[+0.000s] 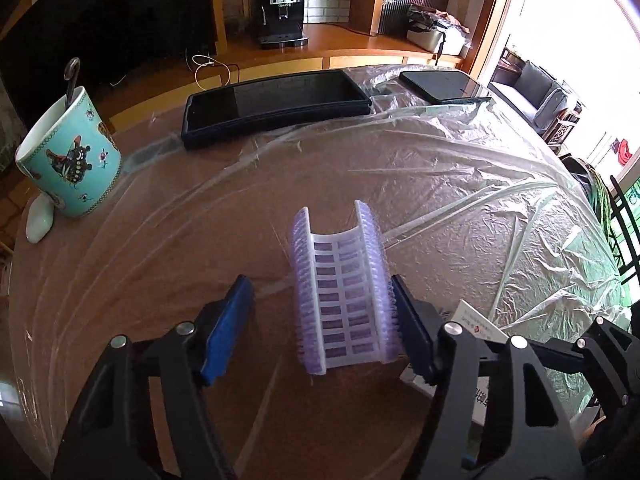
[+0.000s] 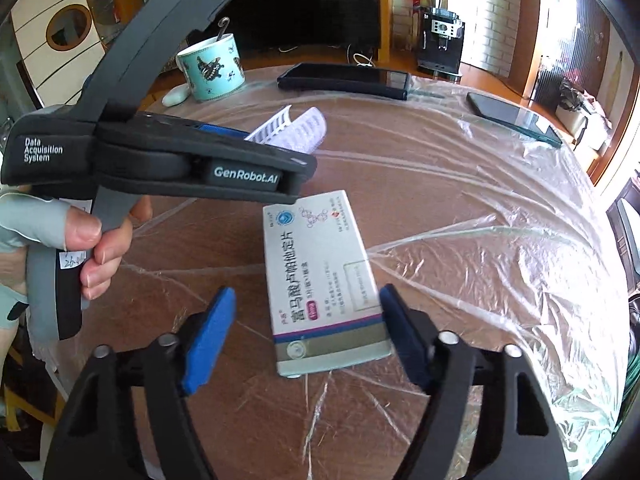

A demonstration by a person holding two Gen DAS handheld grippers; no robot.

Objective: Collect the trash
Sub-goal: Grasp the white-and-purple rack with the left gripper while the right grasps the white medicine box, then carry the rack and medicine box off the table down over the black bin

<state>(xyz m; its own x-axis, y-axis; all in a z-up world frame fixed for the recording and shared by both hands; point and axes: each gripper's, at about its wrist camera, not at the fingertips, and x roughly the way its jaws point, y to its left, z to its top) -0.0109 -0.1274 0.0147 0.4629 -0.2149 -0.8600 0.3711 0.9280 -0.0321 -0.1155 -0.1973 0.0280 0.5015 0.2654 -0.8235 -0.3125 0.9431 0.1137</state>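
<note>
A curled white and purple plastic strip lies on the plastic-covered table between the open jaws of my left gripper, close against its right finger. It also shows in the right wrist view beyond the left gripper's body. A white medicine box lies flat between the open jaws of my right gripper, its right edge at the right finger. A corner of the box shows in the left wrist view.
A turquoise mug with a spoon stands at the table's far left, a small white piece beside it. A black tray and a dark tablet lie at the far edge. Wrinkled clear plastic sheet covers the table.
</note>
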